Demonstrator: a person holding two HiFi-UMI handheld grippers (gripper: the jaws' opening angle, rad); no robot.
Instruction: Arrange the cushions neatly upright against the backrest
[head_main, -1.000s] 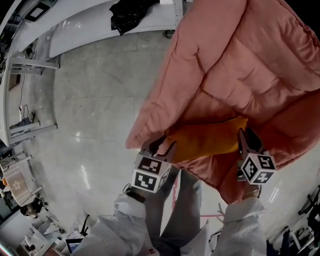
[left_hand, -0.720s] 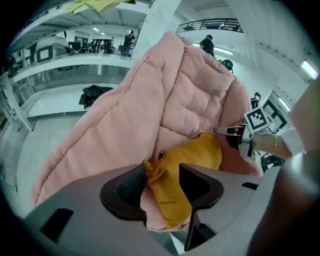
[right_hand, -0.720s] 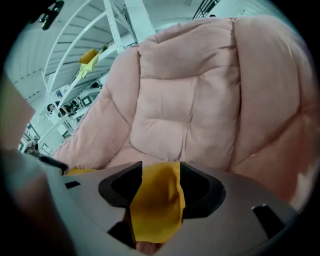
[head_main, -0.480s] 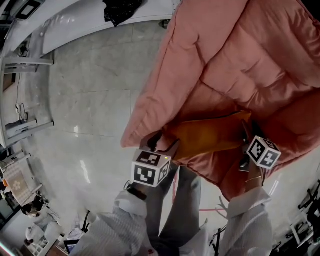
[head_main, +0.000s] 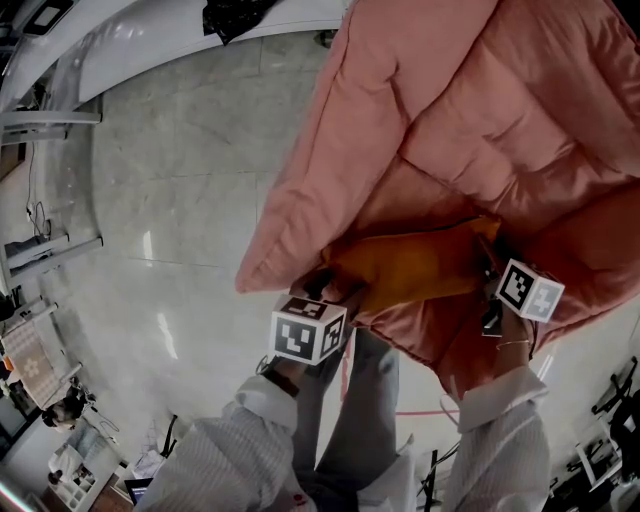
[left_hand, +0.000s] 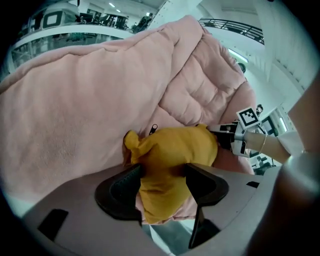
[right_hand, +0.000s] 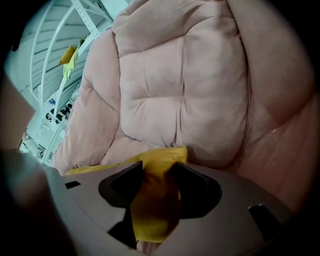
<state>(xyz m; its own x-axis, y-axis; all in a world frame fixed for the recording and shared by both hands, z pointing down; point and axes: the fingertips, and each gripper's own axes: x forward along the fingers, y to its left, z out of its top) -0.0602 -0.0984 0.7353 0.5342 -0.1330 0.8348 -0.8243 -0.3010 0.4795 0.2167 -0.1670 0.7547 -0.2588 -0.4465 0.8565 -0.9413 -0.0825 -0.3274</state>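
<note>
Over the pink sofa (head_main: 470, 110), left claw (left_hand: 162, 181) and right claw (right_hand: 157, 182) pitched downward, just opened (yellow cushion (head_main: 410, 268) between jaws)

Cushion (head_main: 415, 268) lies on the seat (head_main: 435, 338), at its near edge, ends pointing left and right. Backrest (head_main: 510, 125) rises on the far side (contact with cushion unclear). Floor (head_main: 180, 200) lies left of armrest (head_main: 300, 200).

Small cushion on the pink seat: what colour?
The cushion is plain mustard yellow, with no pattern; it shows best in the left gripper view.
</note>
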